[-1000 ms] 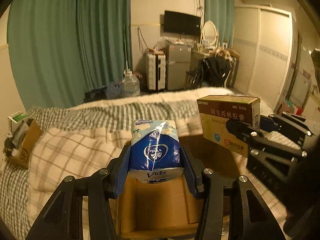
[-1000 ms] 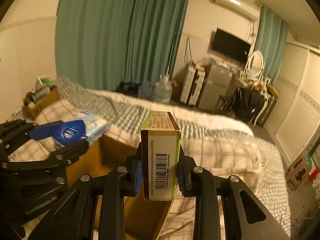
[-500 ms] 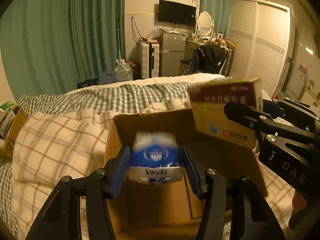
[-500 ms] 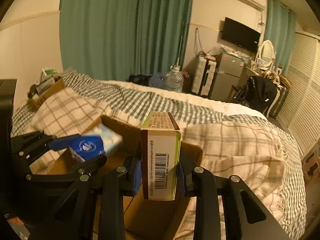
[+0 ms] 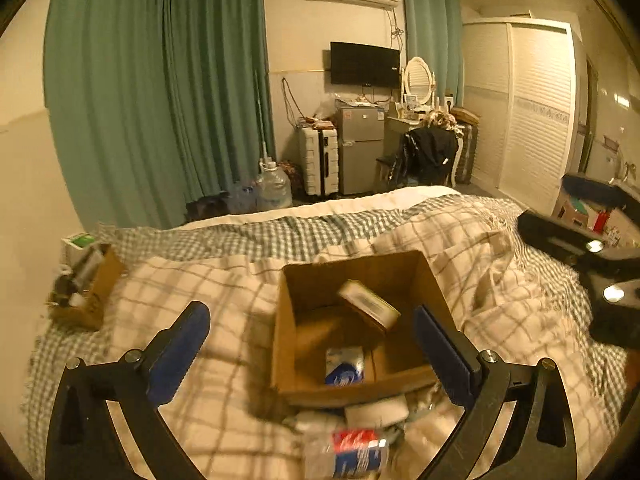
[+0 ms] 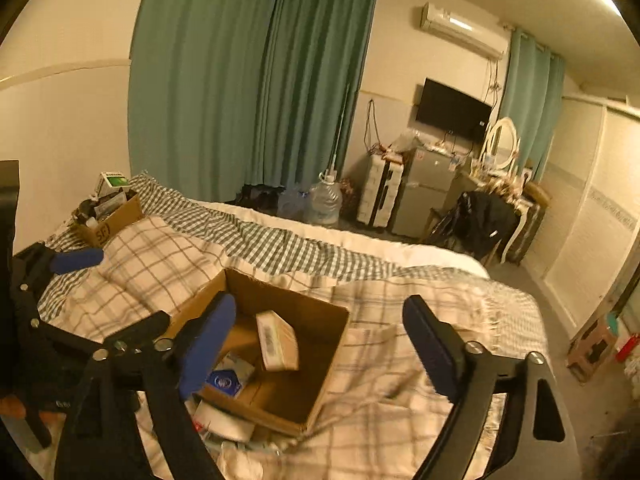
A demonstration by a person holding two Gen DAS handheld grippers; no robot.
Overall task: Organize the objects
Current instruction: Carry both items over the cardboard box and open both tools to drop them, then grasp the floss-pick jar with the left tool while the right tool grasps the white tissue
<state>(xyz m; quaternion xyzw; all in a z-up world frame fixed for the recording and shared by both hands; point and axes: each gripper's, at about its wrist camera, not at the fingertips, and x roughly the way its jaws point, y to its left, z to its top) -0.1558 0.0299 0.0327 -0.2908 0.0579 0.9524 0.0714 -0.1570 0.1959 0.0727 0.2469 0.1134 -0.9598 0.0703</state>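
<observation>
Both things have just left my claws: the tissue pack (image 5: 344, 366) now lies on the floor of the cardboard box (image 5: 430, 276) on the bed, and the medicine box (image 5: 368, 307) leans tilted inside it. The left claw (image 5: 312, 354) and right claw (image 6: 320, 344) hover above, both wide and holding nothing, so this pair is stored.

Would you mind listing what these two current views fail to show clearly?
- Left wrist view: the bottle near the bottom edge is motion-blurred; its label is unreadable.
- Right wrist view: the left gripper is cut off by the left edge.
- Both views: the medicine box print is too small to read.
</observation>
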